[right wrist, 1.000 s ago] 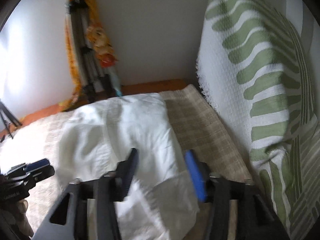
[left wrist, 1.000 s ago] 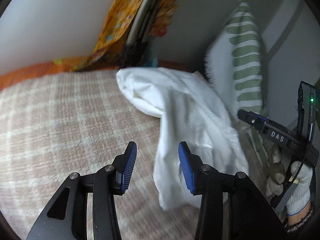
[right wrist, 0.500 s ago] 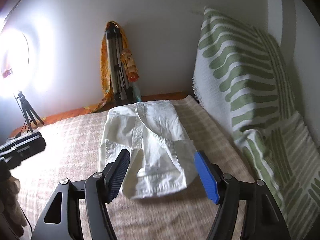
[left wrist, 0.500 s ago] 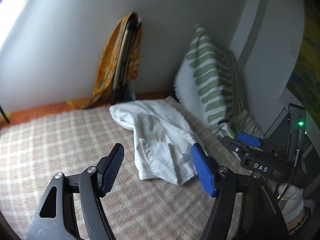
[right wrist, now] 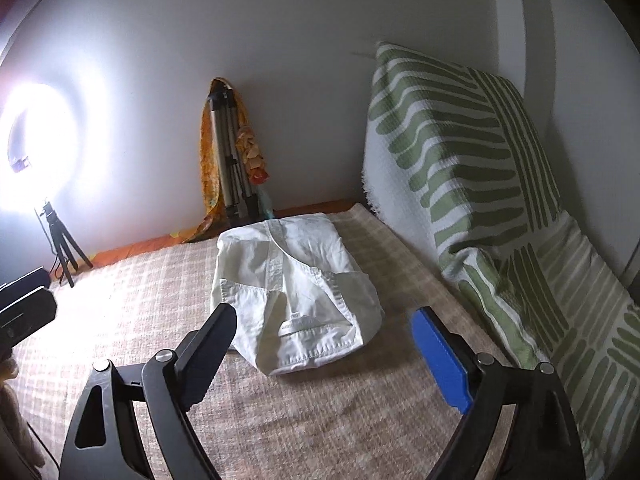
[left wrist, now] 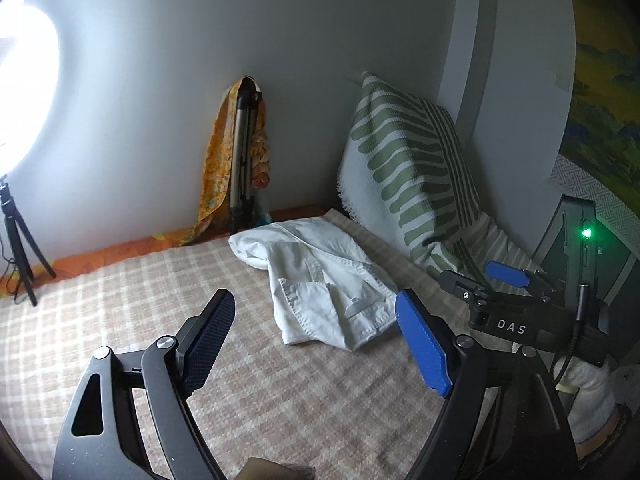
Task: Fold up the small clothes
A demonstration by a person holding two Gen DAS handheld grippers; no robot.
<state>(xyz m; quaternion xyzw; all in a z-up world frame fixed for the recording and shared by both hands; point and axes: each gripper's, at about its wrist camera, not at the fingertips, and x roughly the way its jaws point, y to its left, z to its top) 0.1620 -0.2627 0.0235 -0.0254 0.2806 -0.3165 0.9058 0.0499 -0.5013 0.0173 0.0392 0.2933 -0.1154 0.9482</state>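
Note:
A small white garment (left wrist: 320, 280) lies folded in a loose bundle on the beige checked bed cover (left wrist: 120, 308), near the far right. It also shows in the right wrist view (right wrist: 296, 280), with a hem and label facing me. My left gripper (left wrist: 316, 340) is open and empty, held above the cover short of the garment. My right gripper (right wrist: 324, 344) is open and empty, just short of the garment's near edge. The right gripper's body shows at the right of the left wrist view (left wrist: 516, 316).
A green-striped white pillow (right wrist: 460, 152) leans on the wall at the right. A tripod draped in orange cloth (right wrist: 228, 160) stands in the far corner. A bright ring light on a small tripod (right wrist: 40, 140) stands at the left.
Both grippers have opened wide and pulled back from the white garment. The garment, held up a second ago, now lies on the cover.

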